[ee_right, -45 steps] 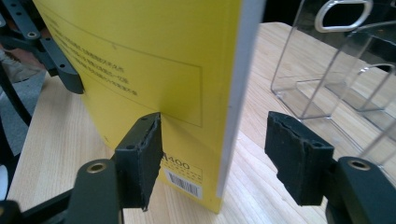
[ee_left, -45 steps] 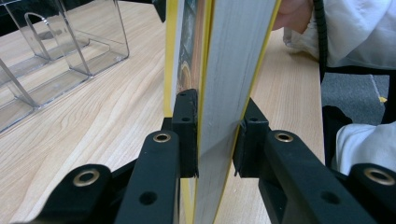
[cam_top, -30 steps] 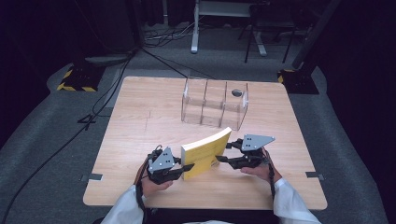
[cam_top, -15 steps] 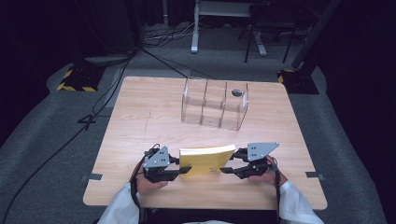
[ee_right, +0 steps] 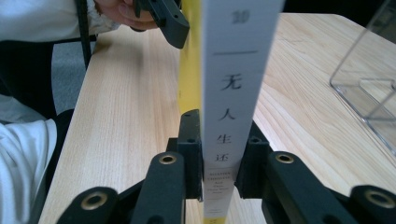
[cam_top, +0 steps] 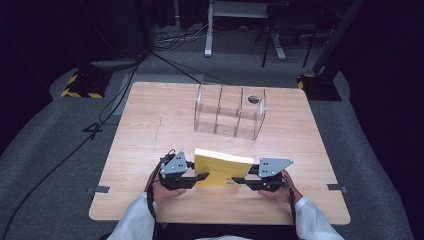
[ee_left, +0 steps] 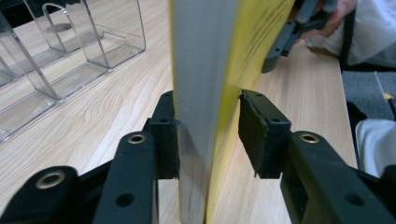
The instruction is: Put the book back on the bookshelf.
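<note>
Wooden table (cam_top: 150, 140) has a clear divider rack (cam_top: 230, 116) upper middle. The yellow book (cam_top: 220, 167) stands upright at lower centre, probably for slotting in. Right gripper (ee_right: 219, 163) has just clamped its spine; left gripper (ee_left: 208, 135) has been loosening, one pad off the cover.

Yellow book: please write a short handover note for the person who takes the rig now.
Right gripper: shut on the yellow book at its spine; jaws have just been closing.
Left gripper: open around its page edge, one pad off the cover; jaws have just been opening.
Done: book stood on edge on the table, clear three-compartment organizer behind it.
Left: probably slotting it in.
</note>
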`<state>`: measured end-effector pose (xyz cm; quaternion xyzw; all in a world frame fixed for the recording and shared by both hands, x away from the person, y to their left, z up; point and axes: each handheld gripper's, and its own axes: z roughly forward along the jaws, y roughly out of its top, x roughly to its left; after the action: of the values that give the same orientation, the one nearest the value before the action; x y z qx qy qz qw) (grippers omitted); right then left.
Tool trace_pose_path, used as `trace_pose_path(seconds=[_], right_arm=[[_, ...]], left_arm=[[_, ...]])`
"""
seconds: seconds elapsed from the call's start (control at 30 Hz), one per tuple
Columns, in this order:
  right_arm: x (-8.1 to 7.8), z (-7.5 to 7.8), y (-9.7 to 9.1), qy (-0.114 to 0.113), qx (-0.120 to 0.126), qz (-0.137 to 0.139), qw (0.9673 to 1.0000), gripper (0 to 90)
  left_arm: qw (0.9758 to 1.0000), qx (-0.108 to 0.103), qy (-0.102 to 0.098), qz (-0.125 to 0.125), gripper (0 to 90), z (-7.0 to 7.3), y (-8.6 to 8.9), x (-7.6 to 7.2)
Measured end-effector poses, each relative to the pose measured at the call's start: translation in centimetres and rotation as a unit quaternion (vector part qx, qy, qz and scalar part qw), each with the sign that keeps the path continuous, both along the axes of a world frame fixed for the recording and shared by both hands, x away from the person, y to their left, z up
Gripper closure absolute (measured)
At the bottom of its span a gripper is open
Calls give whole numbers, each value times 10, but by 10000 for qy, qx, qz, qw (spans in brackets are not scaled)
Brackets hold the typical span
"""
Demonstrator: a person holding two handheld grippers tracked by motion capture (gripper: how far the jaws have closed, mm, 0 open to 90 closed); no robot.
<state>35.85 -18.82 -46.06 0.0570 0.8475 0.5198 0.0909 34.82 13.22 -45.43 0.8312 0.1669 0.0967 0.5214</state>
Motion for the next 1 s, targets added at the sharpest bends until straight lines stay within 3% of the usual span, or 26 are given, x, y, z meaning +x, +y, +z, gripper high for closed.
trace_pose_path(seconds=[0.17, 0.27, 0.33, 0.37, 0.43, 0.5, 0.67, 0.77, 1.0], right_arm=[[-5, 0, -15, 35, 27, -239, 9997, 762], [-7, 0, -23, 51, 38, -425, 9991, 763], [-7, -1, -31, 123, 85, -513, 9986, 762], [-7, -1, -34, 125, 84, -524, 9985, 762], [-7, -1, -37, 162, 122, -518, 9985, 761], [-7, -1, -36, 184, 128, -497, 9985, 761], [-6, -1, -37, 180, 104, -462, 9987, 747], [-4, 1, -38, 230, 232, -460, 9984, 713], [-2, 6, -28, 108, 255, -513, 9983, 686]], left_arm=[[9998, 84, 119, 156, 483, -1, -11, 9], [9995, 30, 253, 159, 447, -4, -10, 12], [9994, 49, 327, 62, 499, -5, -12, 13], [9996, 111, 256, 18, 560, -5, -14, 13], [9997, 197, 140, 98, 593, -5, -20, 14], [9998, 111, 168, 32, 631, -6, -24, 15], [9999, 76, 135, 17, 664, -6, -25, 17], [9999, 19, 171, 0, 669, -7, -27, 18], [9999, 10, 134, 40, 658, -8, -34, 20]])
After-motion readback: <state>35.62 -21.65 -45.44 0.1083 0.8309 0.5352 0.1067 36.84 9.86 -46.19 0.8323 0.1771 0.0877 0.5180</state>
